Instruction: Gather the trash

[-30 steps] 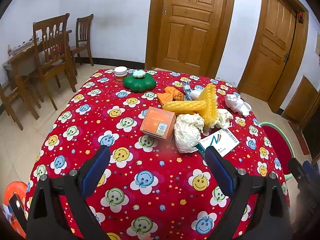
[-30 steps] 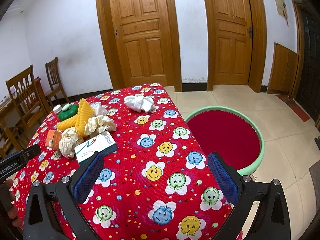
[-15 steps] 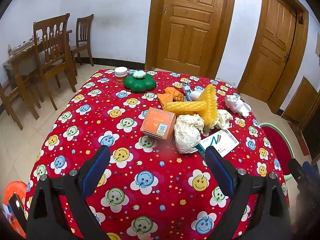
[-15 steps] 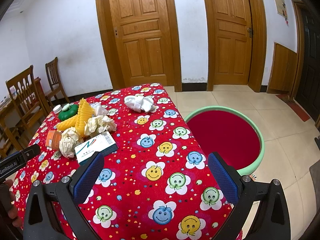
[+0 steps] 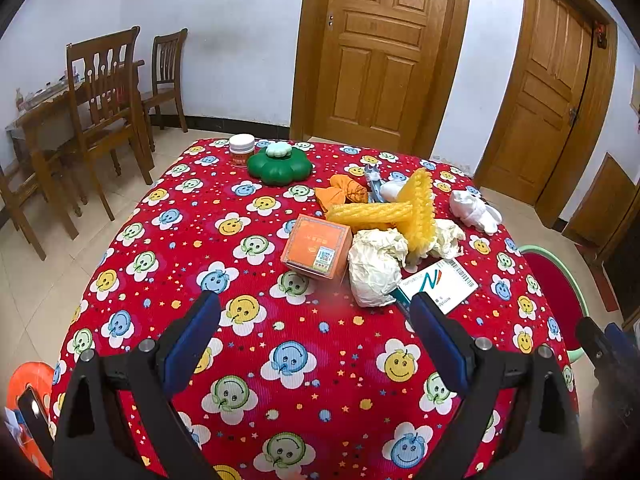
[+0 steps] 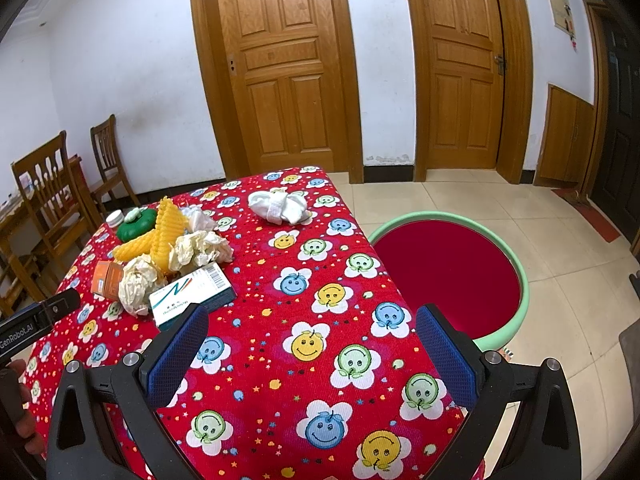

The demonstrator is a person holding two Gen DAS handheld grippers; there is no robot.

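Note:
A pile of trash lies on the red smiley tablecloth (image 5: 248, 344): an orange box (image 5: 317, 246), crumpled white paper (image 5: 376, 267), yellow foam netting (image 5: 404, 210), a white card box (image 5: 438, 282) and a white cloth wad (image 5: 474, 210). My left gripper (image 5: 316, 328) is open and empty above the cloth, short of the pile. My right gripper (image 6: 312, 344) is open and empty over the table's right part; the card box (image 6: 192, 296) lies to its left, the cloth wad (image 6: 280, 206) farther off. A green-rimmed red basin (image 6: 448, 276) stands on the floor at the table's right.
A green flower-shaped container (image 5: 279, 164), a white-lidded jar (image 5: 241, 149) and orange leaf-shaped pieces (image 5: 344, 192) sit farther back on the table. Wooden chairs (image 5: 104, 120) stand at the left. Two wooden doors (image 6: 288, 72) are behind.

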